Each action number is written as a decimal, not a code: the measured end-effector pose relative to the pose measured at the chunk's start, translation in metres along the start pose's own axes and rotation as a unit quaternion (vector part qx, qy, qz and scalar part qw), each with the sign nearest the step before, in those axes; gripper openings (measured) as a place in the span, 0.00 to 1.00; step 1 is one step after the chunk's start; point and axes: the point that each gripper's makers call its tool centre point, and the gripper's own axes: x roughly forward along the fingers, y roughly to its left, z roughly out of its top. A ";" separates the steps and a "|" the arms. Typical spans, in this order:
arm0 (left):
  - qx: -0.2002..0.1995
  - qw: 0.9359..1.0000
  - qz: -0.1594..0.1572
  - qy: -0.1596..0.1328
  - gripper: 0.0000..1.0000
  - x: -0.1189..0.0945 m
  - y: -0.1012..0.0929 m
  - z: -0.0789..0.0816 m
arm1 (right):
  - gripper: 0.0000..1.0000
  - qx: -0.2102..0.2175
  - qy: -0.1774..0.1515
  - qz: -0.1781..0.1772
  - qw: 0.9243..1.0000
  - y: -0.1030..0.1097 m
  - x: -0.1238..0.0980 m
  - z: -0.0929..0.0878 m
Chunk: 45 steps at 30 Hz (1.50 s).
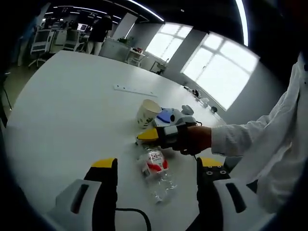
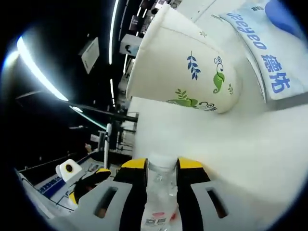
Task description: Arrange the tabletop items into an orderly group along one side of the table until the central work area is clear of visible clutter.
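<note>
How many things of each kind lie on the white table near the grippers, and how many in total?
Paper cup: 1
Plastic bottle: 1
Blue and white packet: 1
Flat white strip: 1
Total: 4

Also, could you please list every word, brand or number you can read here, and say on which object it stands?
"德佑": blue characters on the white wipes pack.
Blue Latin letters beside them on the same pack: partly cut off, not surely readable.
Plastic bottle red label: too blurred.
Paper cup: leaf drawings, no text.
</note>
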 end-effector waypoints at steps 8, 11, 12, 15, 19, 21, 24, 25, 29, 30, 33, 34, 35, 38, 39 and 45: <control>0.004 1.000 -0.005 0.002 0.67 0.000 0.000 -0.001 | 0.19 -0.039 -0.003 0.002 0.999 0.015 -0.004 0.000; 0.010 1.000 -0.009 0.007 0.67 0.000 0.000 -0.003 | 0.19 -0.058 -0.004 0.004 0.998 0.022 -0.007 0.000; 0.013 1.000 -0.011 0.009 0.67 0.001 0.000 -0.004 | 0.19 -0.071 -0.006 0.005 0.997 0.025 -0.009 0.000; 0.018 1.000 -0.019 0.015 0.67 0.004 0.000 -0.006 | 0.19 -0.098 -0.004 0.006 0.995 0.035 -0.012 -0.003; 0.018 0.998 -0.051 0.021 0.68 0.013 -0.004 -0.013 | 0.19 -0.148 0.002 0.010 0.989 0.050 -0.017 -0.006; 0.018 0.997 -0.065 0.028 0.68 0.020 -0.003 -0.020 | 0.19 -0.169 0.003 0.012 0.985 0.057 -0.019 -0.008; 0.045 0.994 -0.091 0.051 0.69 0.027 -0.007 -0.030 | 0.19 -0.196 0.004 0.011 0.980 0.066 -0.021 -0.012; 0.045 0.992 -0.106 0.051 0.68 0.031 -0.011 -0.032 | 0.19 -0.203 0.004 0.013 0.979 0.069 -0.022 -0.013; 0.042 0.989 -0.135 0.051 0.67 0.043 -0.016 -0.039 | 0.19 -0.234 0.002 0.009 0.972 0.080 -0.024 -0.018; 0.042 0.988 -0.139 0.052 0.65 0.044 -0.017 -0.041 | 0.19 -0.241 0.004 0.006 0.970 0.081 -0.023 -0.020; 0.046 0.985 -0.157 0.058 0.61 0.050 -0.022 -0.050 | 0.19 -0.257 0.007 0.006 0.966 0.088 -0.024 -0.024; 0.048 0.984 -0.161 0.065 0.60 0.051 -0.023 -0.054 | 0.19 -0.261 0.007 0.005 0.965 0.089 -0.024 -0.025; 0.048 0.983 -0.163 0.067 0.59 0.051 -0.024 -0.056 | 0.19 -0.264 0.008 0.004 0.964 0.090 -0.024 -0.026; 0.060 0.981 -0.168 0.071 0.54 0.053 -0.029 -0.062 | 0.19 -0.280 0.013 0.005 0.960 0.095 -0.024 -0.030; 0.060 0.981 -0.168 0.071 0.52 0.053 -0.029 -0.063 | 0.19 -0.283 0.014 0.004 0.959 0.097 -0.024 -0.030; 0.088 0.978 -0.179 0.065 0.42 0.053 -0.035 -0.065 | 0.19 -0.312 0.025 -0.001 0.950 0.103 -0.025 -0.035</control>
